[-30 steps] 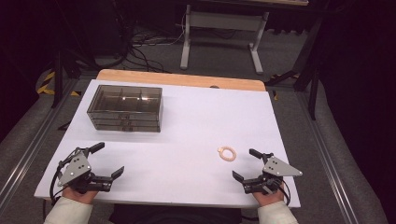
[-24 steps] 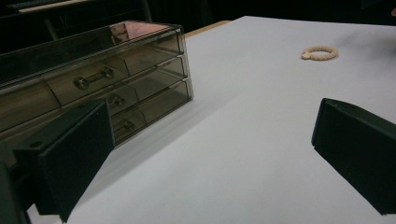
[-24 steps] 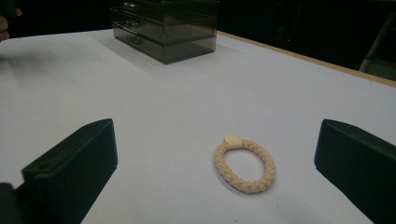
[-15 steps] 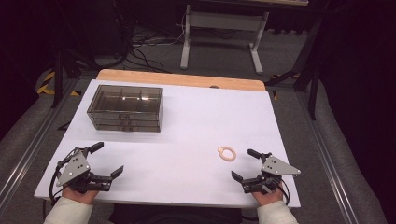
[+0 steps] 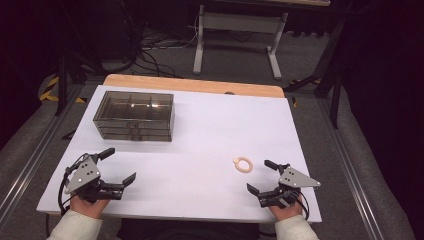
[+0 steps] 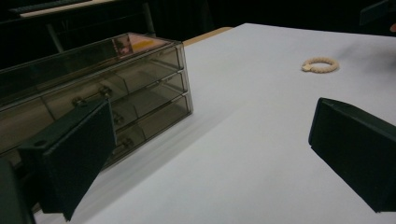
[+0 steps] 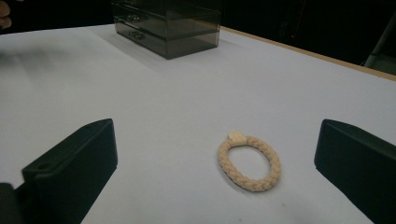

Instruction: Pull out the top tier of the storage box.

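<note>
Counter (image 5: 200, 145) space lay white and mostly bare, with a smoky clear drawer box (image 5: 134, 115) standing at the far left, its three drawers apparently shut, though the tinted fronts made that hard to confirm. Little had changed over the last second: the right hand-held gripper (image 5: 262, 176) had crept slightly toward the cream braided hair tie (image 5: 243, 164), which had not moved, so the pickup looked about to begin rather than under way. The left hand-held gripper (image 5: 119, 166) had stayed low at the near left corner, held in a hand, jaws spread wide and empty, pointing across toward the box and the middle of the counter. The right one sat at the near right, jaws likewise wide apart and holding nothing, aimed far-left. In its own view the hair tie (image 7: 249, 161) lay flat between the jaws, just ahead, untouched, well apart from the box.
</note>
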The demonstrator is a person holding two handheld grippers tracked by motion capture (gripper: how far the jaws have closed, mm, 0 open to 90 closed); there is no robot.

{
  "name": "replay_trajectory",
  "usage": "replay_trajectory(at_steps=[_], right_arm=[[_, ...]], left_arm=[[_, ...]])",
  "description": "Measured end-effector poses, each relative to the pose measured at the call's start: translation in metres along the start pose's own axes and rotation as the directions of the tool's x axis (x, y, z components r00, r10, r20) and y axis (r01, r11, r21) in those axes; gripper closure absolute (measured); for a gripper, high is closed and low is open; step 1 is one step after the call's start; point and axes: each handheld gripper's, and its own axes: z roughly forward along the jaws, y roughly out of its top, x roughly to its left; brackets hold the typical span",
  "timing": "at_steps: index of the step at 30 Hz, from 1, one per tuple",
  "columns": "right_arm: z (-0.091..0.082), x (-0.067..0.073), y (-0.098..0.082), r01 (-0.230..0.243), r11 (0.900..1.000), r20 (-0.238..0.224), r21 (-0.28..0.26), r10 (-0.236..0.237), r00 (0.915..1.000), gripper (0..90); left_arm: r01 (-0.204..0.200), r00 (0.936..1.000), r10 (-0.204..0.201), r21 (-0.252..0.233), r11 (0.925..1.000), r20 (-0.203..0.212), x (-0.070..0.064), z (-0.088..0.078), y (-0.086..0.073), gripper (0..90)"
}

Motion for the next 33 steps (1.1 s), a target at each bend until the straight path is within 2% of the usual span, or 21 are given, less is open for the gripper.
replay_trajectory(at_steps=[8,9,17,33], right_arm=[[0.0,0.0,0.0,0.001,1.0,0.0,0.002,-0.001,1.0,0.1],[0.0,0.0,0.0,0.002,1.0,0.0,0.002,-0.002,1.0,0.1],[0.001,0.0,0.0,0.004,1.0,0.001,0.006,-0.004,1.0,0.1],[0.001,0.001,-0.001,0.009,1.0,0.001,0.008,-0.009,1.0,0.1]], left_arm=[[0.009,0.9999,-0.009,-0.007,0.9999,0.008,0.007,0.007,0.014,2.5],[0.022,0.9997,-0.022,-0.017,0.9996,0.011,0.01,0.009,0.018,2.5],[0.021,0.9997,-0.021,-0.015,0.9997,0.014,0.016,0.019,0.028,2.3],[0.038,0.9992,-0.038,0.018,0.9991,0.011,0.03,0.045,0.034,1.6]])
